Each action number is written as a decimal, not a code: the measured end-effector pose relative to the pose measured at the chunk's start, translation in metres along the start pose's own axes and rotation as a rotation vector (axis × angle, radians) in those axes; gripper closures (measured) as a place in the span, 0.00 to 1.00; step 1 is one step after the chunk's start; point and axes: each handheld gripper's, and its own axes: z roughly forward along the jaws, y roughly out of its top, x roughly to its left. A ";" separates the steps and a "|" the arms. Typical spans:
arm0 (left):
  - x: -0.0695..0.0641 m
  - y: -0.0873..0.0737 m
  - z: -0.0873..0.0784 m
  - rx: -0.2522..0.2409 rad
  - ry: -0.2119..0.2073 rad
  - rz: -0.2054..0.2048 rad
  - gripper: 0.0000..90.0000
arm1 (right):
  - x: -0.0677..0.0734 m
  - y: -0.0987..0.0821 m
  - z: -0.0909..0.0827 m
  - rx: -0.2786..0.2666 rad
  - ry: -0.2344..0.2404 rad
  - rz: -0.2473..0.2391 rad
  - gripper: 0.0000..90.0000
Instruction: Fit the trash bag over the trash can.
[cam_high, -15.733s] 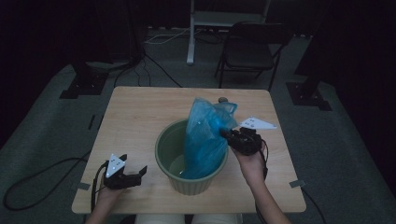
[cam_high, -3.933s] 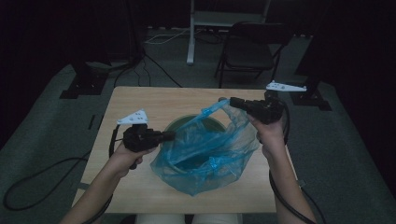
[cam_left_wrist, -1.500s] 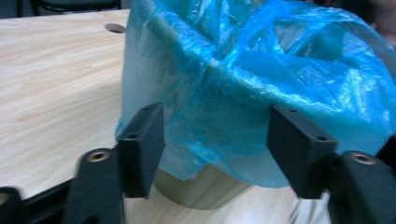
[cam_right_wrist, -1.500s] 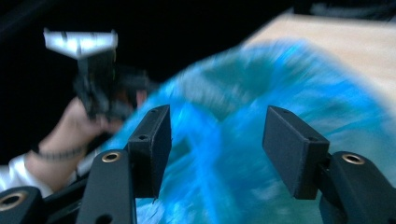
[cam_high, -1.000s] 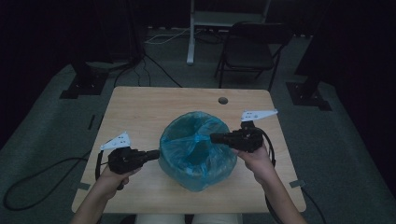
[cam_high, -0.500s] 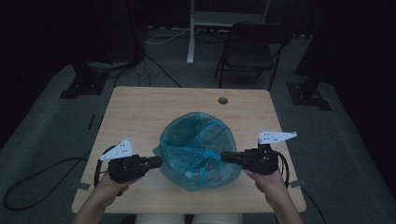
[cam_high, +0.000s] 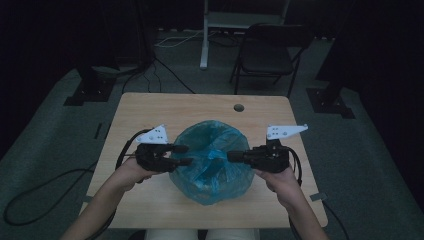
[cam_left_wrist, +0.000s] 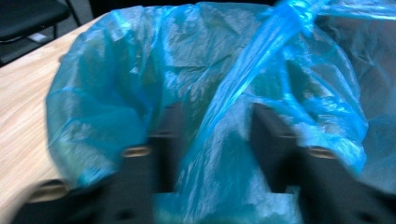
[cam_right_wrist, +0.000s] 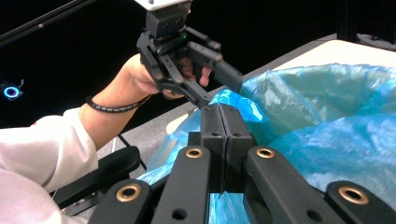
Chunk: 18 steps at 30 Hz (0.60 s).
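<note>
A blue plastic bag (cam_high: 210, 155) lies spread over a round form in the middle of the wooden table (cam_high: 150, 110). My left gripper (cam_high: 184, 155) is at the bag's left side. Its jaws have just been opening and stand apart. In the left gripper view, the bag's film (cam_left_wrist: 140, 70) is draped over them and a twisted strand runs between them, unpinched. My right gripper (cam_high: 231, 156) is at the bag's right side. Its jaws are pressed together (cam_right_wrist: 219, 106) with a fold of the bag (cam_right_wrist: 327, 116) at their tips. The left gripper (cam_right_wrist: 224, 88) shows beyond it, jaws parted.
A small round hole (cam_high: 238, 107) lies near the table's far edge. A dark folding chair (cam_high: 265, 50) stands behind the table, between black stand bases (cam_high: 87, 92) on the floor. Cables trail off the table's left side. Bare wood lies all around the bag.
My left gripper has let go of the bag's rim, parted its jaws and moved up and away from me. The right gripper dipped toward the near edge, then came back up, still shut.
</note>
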 end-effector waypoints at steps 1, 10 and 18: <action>0.000 0.001 -0.001 -0.004 -0.002 0.000 0.81 | -0.001 0.002 0.000 -0.001 0.004 0.002 1.00; -0.028 -0.007 -0.027 -0.090 -0.055 0.020 1.00 | 0.008 -0.004 -0.007 -0.010 -0.071 -0.033 0.98; -0.057 -0.039 -0.021 -0.072 -0.096 0.019 1.00 | 0.019 -0.040 -0.009 0.014 -0.086 -0.022 1.00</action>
